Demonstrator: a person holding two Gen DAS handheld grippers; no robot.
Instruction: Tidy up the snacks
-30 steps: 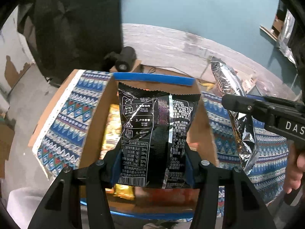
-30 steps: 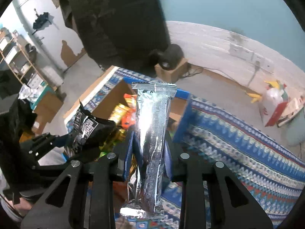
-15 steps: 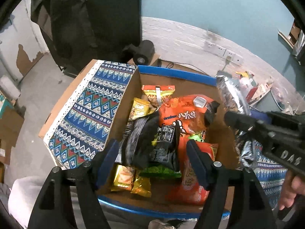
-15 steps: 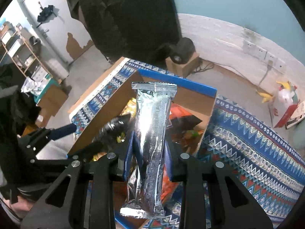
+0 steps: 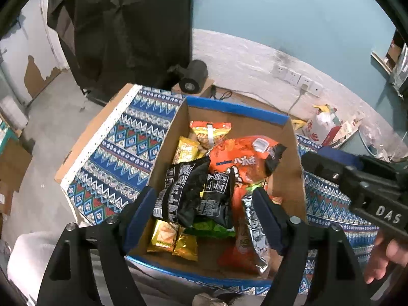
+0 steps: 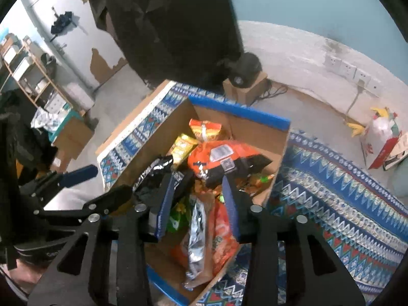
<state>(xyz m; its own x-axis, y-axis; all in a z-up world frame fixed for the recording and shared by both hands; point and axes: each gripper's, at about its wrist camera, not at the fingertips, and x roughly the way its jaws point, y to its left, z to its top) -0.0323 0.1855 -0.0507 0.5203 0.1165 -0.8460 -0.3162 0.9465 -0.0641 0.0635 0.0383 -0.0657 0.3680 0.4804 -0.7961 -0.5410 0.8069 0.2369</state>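
Observation:
An open cardboard box [image 5: 163,160] [image 6: 278,158] with blue-taped rims holds several snack bags. A black snack bag [image 5: 188,191] [image 6: 155,176] lies on top of the pile, left of a big orange bag [image 5: 244,160] [image 6: 224,153]. A silver foil bag [image 5: 255,232] [image 6: 196,237] lies along the box's right side on an orange bag. My left gripper [image 5: 204,211] is open and empty above the box's near edge. My right gripper [image 6: 197,199] is open and empty above the silver bag.
The box sits on a blue patterned cloth [image 5: 119,153] [image 6: 331,191] over a table. A black lamp-like cylinder [image 5: 193,79] stands behind on a small box. Wall sockets [image 6: 349,71] and a red-white bag [image 6: 380,137] are at the back right. Shelves [image 6: 28,74] stand left.
My left gripper opened and the black bag dropped into the box. My right gripper then opened and the silver bag fell onto the box's right side.

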